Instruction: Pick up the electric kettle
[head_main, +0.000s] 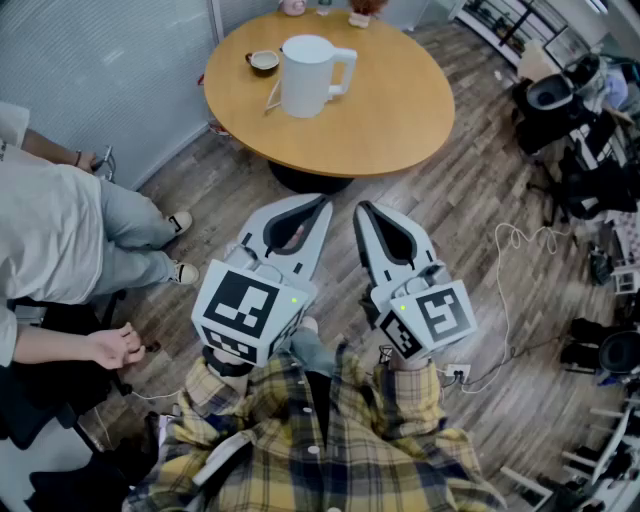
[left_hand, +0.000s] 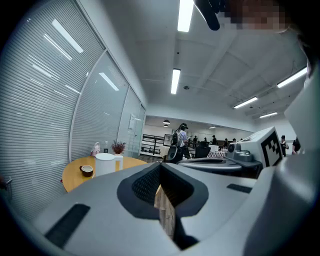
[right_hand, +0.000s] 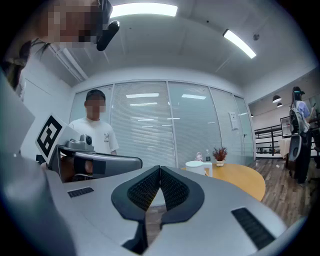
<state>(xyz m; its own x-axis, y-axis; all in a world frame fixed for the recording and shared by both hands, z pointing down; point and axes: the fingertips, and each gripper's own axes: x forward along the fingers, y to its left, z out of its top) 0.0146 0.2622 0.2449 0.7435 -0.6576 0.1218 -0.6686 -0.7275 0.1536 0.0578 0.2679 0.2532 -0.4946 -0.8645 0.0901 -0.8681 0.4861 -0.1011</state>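
Left gripper (head_main: 322, 204) and right gripper (head_main: 362, 208) are hovering side by side, jaws closed, gripping nothing; kettle (head_main: 308, 76) is sitting on table (head_main: 400, 120), well ahead.

Office, open-plan, with meeting corner. Glass partition with blinds (right_hand: 145, 125) along wall, 10 to 11 o'clock in head view. Round wooden counter (head_main: 400, 110) at 12 o'clock; electric kettle (head_main: 305, 75), cup (head_main: 263, 62) and potted plant (right_hand: 219, 154) on it. Ceiling strip lights (left_hand: 175, 80). Wood-plank floor (head_main: 480, 230). Dark chairs (head_main: 545, 95) and loose cables (head_main: 505, 290) at 2 to 3 o'clock. People (left_hand: 182, 135) in far work area.
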